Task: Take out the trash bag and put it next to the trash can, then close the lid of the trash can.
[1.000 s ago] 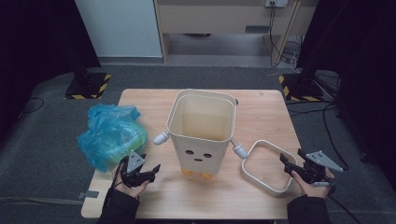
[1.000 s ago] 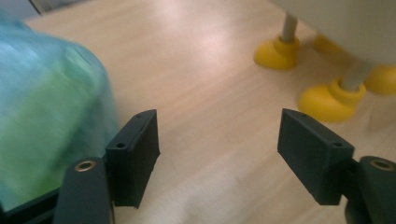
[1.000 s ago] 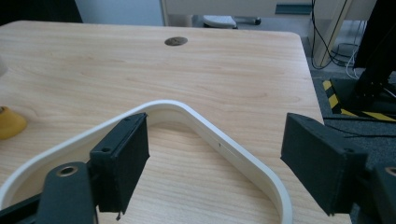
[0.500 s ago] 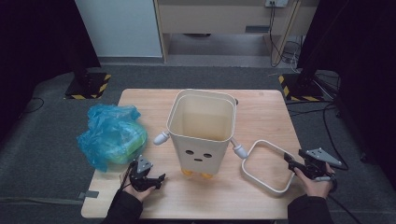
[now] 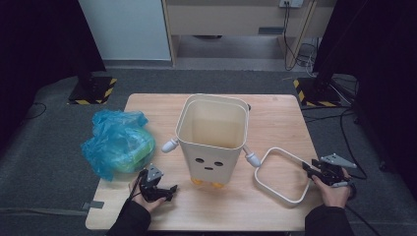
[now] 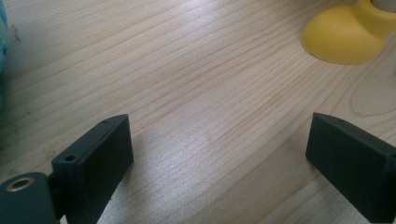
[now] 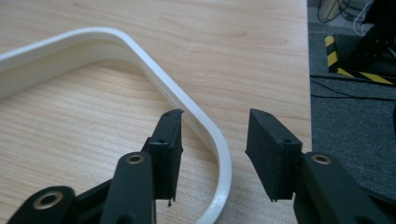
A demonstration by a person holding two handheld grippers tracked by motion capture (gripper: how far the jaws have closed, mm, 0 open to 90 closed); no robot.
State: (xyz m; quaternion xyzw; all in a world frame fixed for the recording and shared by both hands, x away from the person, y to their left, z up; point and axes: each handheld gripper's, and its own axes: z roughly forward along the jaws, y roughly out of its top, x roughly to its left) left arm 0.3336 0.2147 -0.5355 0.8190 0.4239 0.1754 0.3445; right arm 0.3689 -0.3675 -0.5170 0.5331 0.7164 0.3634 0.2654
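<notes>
High view: a cream bin (image 5: pixel 212 142) with a printed face, two stub arms and yellow feet stands upright at the centre of the wooden desk (image 5: pixel 275 113). A white loop frame (image 5: pixel 282 175) lies flat at lower right of the frame, just beside the bin's right-hand stub arm; a crumpled blue plastic bag (image 5: pixel 118 142) lies at centre left, near the desk's left edge. The left tongs (image 5: pixel 164 189) sit at lower left of centre, low over bare wood in front of the bin. In the left gripper view the left tongs (image 6: pixel 219 158) have just been opening: the jaws stand wide apart with nothing but desk surface between them, and a yellow foot (image 6: pixel 348 32) of the bin shows at upper right. The right tongs (image 5: pixel 311 169) are at the lower right, at the frame's outer edge. In the right gripper view the right tongs (image 7: pixel 215 144) have just been closing; the jaws straddle the curved corner of the loop frame (image 7: pixel 198 119), with a gap on the right-hand side, so the pads do not yet clamp it.
</notes>
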